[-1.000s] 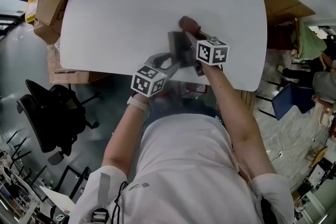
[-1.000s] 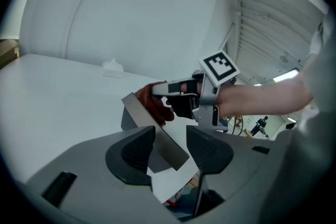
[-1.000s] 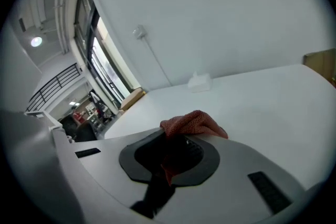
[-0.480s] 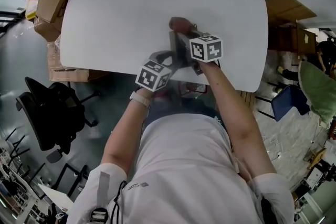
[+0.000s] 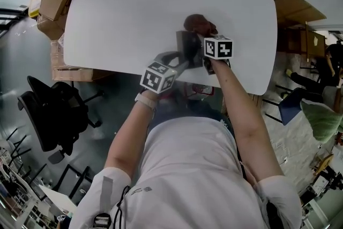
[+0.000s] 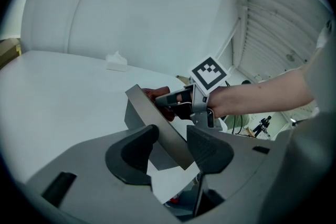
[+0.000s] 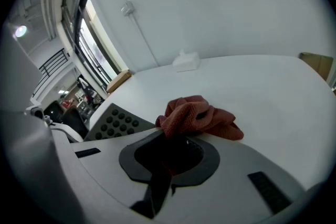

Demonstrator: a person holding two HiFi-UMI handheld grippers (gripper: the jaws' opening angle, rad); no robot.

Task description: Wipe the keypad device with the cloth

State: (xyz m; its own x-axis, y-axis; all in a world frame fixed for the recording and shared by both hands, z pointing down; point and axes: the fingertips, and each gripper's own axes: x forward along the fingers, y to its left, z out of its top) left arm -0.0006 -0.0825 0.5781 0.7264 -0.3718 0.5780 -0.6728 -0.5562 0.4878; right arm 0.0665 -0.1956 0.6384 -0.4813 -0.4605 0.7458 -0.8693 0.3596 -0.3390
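The right tongs [image 7: 168,150], clamped on the cloth [image 7: 202,115], have the keypad device [image 7: 118,122] just to their left, its edge between the left tongs [image 6: 170,147], which have just been opening wide.

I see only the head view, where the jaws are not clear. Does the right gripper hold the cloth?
Observer: Yes. The right gripper is shut on the red cloth.
Operator: Is the cloth on the keys?
Observer: No. It lies beside the keypad device, whose round keys are uncovered.
Operator: And the left gripper?
Observer: The left gripper straddles the device's edge; its jaws have just been opening, with a gap at one pad.
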